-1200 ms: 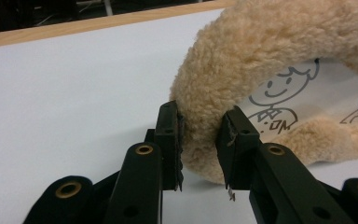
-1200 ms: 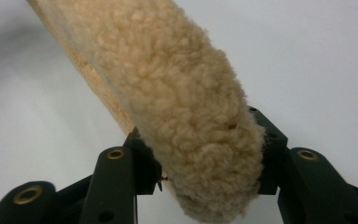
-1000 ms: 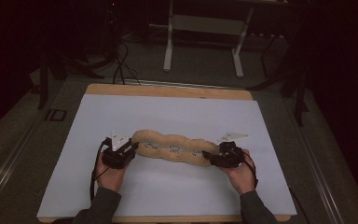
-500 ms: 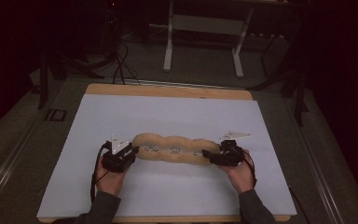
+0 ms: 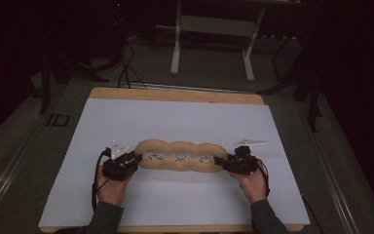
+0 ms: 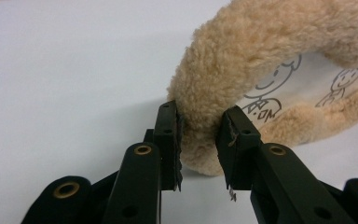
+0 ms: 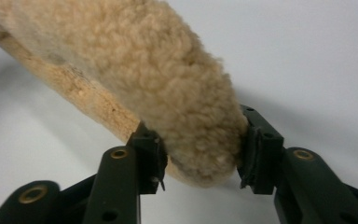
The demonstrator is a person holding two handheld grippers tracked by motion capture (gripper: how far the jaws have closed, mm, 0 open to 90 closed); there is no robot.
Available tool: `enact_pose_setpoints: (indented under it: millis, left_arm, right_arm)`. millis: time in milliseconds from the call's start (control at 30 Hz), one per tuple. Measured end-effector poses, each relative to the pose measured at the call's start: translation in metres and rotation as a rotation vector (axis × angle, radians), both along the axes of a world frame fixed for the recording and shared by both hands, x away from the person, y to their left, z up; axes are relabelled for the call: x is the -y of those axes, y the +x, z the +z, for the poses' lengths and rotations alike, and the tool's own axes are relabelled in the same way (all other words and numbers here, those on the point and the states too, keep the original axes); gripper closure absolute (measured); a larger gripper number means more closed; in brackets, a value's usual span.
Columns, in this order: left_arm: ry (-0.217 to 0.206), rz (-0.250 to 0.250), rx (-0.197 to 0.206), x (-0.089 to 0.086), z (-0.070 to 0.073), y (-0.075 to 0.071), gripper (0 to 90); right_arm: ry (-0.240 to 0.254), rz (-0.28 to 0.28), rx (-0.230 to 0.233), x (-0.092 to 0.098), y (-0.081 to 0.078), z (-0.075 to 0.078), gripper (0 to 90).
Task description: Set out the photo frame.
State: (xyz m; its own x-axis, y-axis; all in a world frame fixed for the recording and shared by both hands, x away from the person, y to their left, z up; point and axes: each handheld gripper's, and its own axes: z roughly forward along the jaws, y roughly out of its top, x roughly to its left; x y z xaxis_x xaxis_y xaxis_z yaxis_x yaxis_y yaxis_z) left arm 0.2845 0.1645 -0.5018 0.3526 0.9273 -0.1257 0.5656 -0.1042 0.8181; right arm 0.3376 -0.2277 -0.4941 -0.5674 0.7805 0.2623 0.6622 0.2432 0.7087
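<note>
Across the lower middle of the high view, the left gripper [image 5: 135,157] fingers [image 6: 168,135] pinch one end of the soft, light plush cushion [image 5: 180,156] lying on the white table [image 5: 185,122], while the right gripper [image 5: 218,161], its fingers just closing, clasps the far end.

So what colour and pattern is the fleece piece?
Tan fleece, its white inner face printed with black stick-figure doodles; clearest in the left gripper view.

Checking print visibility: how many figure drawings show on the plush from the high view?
3 drawings in a row along the plush strip: left, middle, right. More may sit hidden under the fleece edges.
</note>
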Motion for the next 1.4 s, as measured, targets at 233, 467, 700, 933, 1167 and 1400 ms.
enact_pose_setpoints:
  millis: [233, 467, 700, 933, 1167, 1400]
  left_arm:
    - [-0.06, -0.01, -0.038, -0.007, 0.001, 0.002, 70.4]
    - [-0.077, -0.029, -0.034, -0.009, -0.001, 0.004, 70.0]
    - [-0.081, -0.04, -0.028, -0.008, -0.002, 0.006, 70.0]
    - [-0.083, -0.053, -0.027, -0.006, -0.002, 0.006, 69.7]
    - [-0.087, -0.08, -0.021, -0.006, -0.002, 0.004, 59.4]
    - [-0.076, -0.099, 0.043, -0.012, 0.011, -0.004, 53.1]
  right_arm:
    - [0.045, -0.014, -0.038, 0.001, 0.003, -0.001, 57.0]
    - [0.04, -0.035, -0.03, 0.002, 0.004, -0.001, 58.3]
    - [0.036, -0.049, -0.013, 0.003, 0.003, 0.0, 58.7]
    - [0.036, -0.067, -0.013, 0.006, 0.003, 0.0, 58.6]
    - [0.021, -0.065, -0.017, 0.006, 0.002, -0.002, 46.4]
    - [-0.001, -0.066, 0.035, 0.013, -0.003, 0.007, 36.9]
